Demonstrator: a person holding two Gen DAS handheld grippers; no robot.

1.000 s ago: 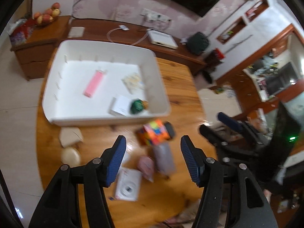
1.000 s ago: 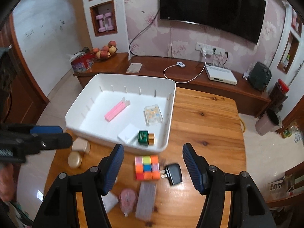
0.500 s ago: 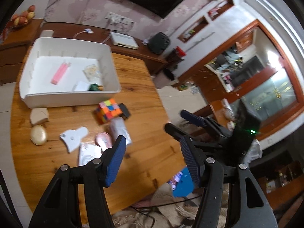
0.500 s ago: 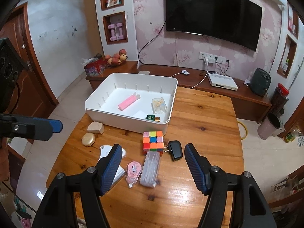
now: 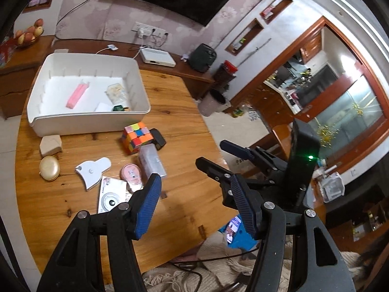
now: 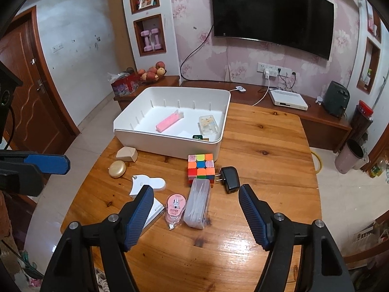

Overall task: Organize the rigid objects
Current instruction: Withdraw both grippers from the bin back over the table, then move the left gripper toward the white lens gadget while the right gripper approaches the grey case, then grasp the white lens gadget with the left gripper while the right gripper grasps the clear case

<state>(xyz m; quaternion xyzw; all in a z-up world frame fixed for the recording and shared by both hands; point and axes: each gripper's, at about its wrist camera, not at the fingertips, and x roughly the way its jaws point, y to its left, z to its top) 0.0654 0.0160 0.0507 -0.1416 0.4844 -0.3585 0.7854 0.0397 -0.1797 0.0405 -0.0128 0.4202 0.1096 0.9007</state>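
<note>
While both hand-held grippers (image 6: 195,213) gape empty, right widening, clear case (image 6: 197,203) lies lengthwise toward bin (image 6: 170,146).

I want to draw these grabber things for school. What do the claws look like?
Each claw has two black plastic arms with triangle cut-outs and round silver bolts. The fingers wear dark blue ribbed pads. The left claw and right claw match. In the left view, the right one carries a tall black box with a green light.

Wooden table (image 6: 267,146) with white bin (image 6: 170,143), cube (image 6: 201,168), charger (image 6: 229,175).
</note>
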